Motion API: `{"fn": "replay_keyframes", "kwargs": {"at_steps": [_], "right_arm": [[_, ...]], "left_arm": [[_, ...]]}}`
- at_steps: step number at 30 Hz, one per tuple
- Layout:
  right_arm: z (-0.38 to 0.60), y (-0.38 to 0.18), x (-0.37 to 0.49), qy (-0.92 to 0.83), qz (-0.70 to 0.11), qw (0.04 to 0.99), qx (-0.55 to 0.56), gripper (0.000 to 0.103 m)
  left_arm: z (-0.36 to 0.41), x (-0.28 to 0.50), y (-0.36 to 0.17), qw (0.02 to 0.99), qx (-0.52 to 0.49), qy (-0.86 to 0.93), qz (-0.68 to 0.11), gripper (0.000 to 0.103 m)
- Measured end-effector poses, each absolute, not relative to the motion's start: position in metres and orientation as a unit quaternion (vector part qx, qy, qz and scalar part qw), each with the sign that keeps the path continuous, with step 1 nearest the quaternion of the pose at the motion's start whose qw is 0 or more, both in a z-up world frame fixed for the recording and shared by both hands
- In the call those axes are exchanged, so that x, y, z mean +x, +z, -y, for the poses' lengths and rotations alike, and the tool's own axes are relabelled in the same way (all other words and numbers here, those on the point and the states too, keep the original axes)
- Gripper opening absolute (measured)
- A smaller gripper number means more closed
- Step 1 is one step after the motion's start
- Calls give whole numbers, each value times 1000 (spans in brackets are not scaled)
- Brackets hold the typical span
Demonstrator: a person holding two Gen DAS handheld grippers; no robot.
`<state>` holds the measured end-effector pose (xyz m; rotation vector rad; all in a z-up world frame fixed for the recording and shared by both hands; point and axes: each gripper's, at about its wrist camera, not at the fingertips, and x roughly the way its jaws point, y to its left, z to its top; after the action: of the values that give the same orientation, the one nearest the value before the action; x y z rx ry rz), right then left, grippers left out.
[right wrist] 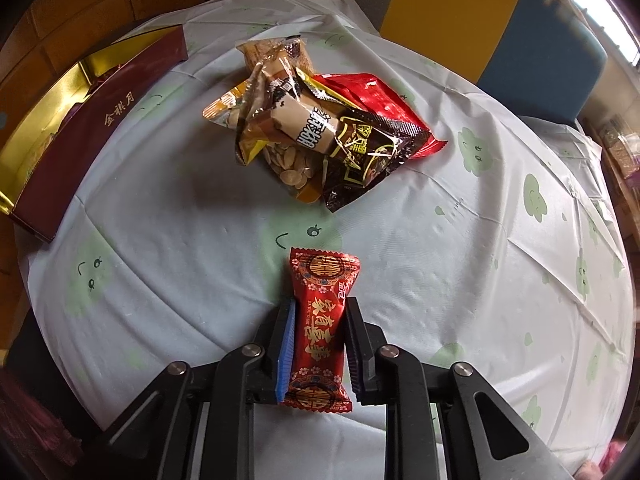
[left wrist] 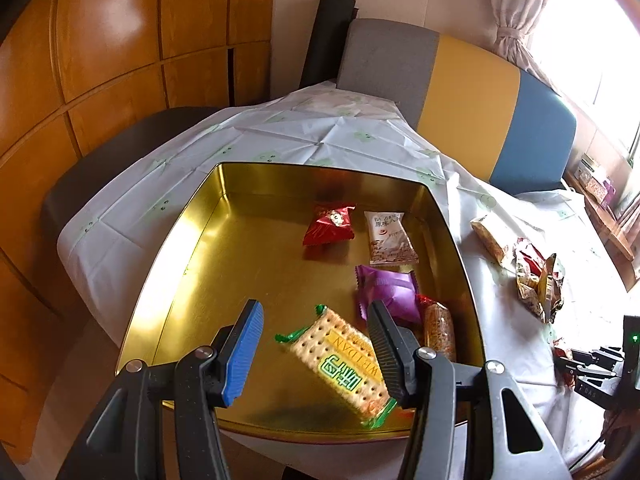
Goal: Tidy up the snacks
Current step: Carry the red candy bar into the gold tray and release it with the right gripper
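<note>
A gold tin [left wrist: 192, 216] sits on the cloth-covered table. Inside it lie a red packet [left wrist: 330, 224], a white packet [left wrist: 390, 238], a purple packet [left wrist: 390, 292] and an orange-brown roll [left wrist: 440, 332]. My left gripper [left wrist: 315, 306] hangs open over the tin's near side. A cracker packet [left wrist: 340, 364] with green ends lies tilted and blurred below its fingers, touching neither pad firmly. My right gripper [right wrist: 320, 300] is shut on a red candy packet [right wrist: 320, 320] just above the tablecloth. A pile of several snack packets [right wrist: 320, 128] lies beyond it.
The tin's maroon outer wall [right wrist: 60, 152] stands at the left of the right wrist view. A chair back [left wrist: 472, 96] in grey, yellow and blue rises behind the table. Wooden panelling [left wrist: 100, 60] fills the left. The snack pile [left wrist: 536, 276] lies right of the tin.
</note>
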<state>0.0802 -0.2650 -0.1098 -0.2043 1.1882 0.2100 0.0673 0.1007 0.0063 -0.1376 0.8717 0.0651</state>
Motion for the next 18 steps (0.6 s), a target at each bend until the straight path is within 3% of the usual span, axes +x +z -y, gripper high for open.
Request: {"fn": "replay_keyframes", "kwargs": {"at_steps": [10, 18], "right_arm": [[225, -54, 71, 173, -518, 837, -45, 23], [121, -6, 95, 297, -472, 829, -34, 23]], "left_arm": [[-118, 63, 2, 905, -79, 53, -415, 55], [-140, 61, 4, 905, -101, 78, -406, 55]]}}
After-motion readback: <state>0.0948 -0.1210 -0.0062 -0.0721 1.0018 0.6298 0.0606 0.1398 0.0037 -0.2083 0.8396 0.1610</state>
